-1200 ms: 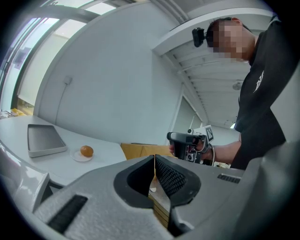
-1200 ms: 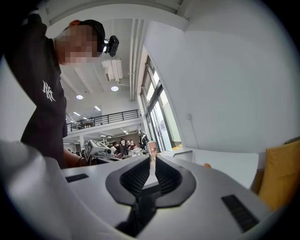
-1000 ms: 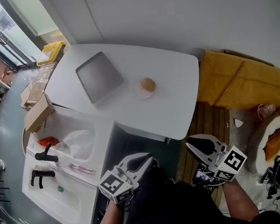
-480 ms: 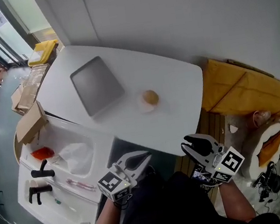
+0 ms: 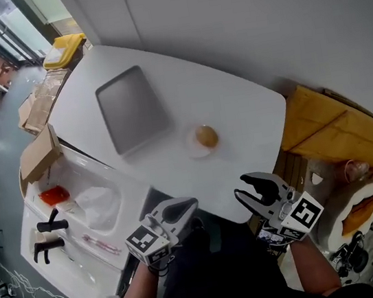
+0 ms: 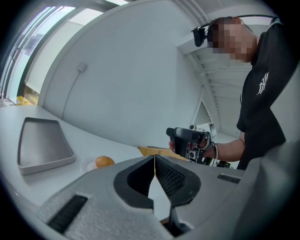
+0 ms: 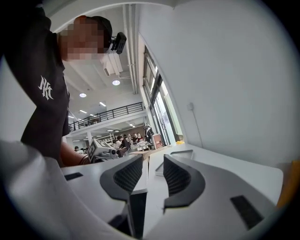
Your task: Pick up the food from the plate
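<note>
Nearest, low at the person's lap: both tongs held short of the desk's near edge, each pointing toward it.

Left tongs (image 5: 189,205): jaws fully together, pads meeting tip to tip in the left gripper view (image 6: 154,158), nothing between them. Black-and-white marker cube (image 5: 145,244) sits at the wrist end.

Right tongs (image 5: 241,187): jaws opening, a narrow gap between the ribbed pads in the right gripper view (image 7: 153,161). Gap is empty (only desk surface and the hall show through it). Its marker cube (image 5: 306,212) faces up.

Both tongs are well apart from the food.

Large white rounded desk (image 5: 235,103): carries two things only.
- Small round white plate (image 5: 190,145), near the desk's front edge, roughly ahead of the space between the two tongs.
- On that plate, one round orange-brown piece of food (image 5: 206,135), untouched. The left gripper view shows it as well (image 6: 104,161), sitting on the plate (image 6: 89,166) to the left of the closed jaws. What kind of food, I cannot tell.
- Flat grey rectangular tray (image 5: 132,109), farther back and to the left of the plate, apart from it.

Left of the desk, lower down: white sink unit (image 5: 80,272) with black taps (image 5: 45,226), an open brown cardboard box (image 5: 37,155) at its far end.

Farthest: yellow bin (image 5: 64,50) beyond the desk's far left corner.
</note>
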The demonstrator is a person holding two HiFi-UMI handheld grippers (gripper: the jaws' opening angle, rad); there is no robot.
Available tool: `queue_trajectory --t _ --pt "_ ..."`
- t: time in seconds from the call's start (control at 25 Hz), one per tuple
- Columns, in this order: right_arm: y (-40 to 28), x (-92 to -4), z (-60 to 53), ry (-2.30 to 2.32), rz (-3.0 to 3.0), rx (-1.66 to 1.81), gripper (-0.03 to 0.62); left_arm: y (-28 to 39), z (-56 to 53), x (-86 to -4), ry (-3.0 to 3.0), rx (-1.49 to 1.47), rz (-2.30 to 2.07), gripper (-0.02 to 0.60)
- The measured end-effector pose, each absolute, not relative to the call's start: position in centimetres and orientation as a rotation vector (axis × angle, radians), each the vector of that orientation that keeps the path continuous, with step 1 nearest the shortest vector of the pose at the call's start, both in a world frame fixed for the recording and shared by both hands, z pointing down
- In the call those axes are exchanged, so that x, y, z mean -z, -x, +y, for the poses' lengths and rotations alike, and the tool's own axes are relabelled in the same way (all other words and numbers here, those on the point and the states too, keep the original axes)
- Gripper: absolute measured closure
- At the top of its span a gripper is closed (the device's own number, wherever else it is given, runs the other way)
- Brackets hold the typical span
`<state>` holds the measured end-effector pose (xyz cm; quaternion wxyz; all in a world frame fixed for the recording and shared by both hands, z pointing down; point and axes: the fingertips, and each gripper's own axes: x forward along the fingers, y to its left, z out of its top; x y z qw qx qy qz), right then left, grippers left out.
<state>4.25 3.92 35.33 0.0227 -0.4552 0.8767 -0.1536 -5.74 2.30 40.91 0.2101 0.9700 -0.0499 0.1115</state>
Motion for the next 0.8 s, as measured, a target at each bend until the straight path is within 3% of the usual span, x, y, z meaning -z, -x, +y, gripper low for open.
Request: queue_trajectory --t 0.4,0.8 --pt "-9.1 -38.2 -2.4 1.212 2.838 0.469 0.411 1.4 -3.5 -43.2 -2.621 -0.330 -0.384 0.574" --pt "-9.5 -42.6 -8.5 1.185 2.917 0.457 0.350 -0.5 -8.7 -46.6 -2.595 -0.350 -0.438 0.574"
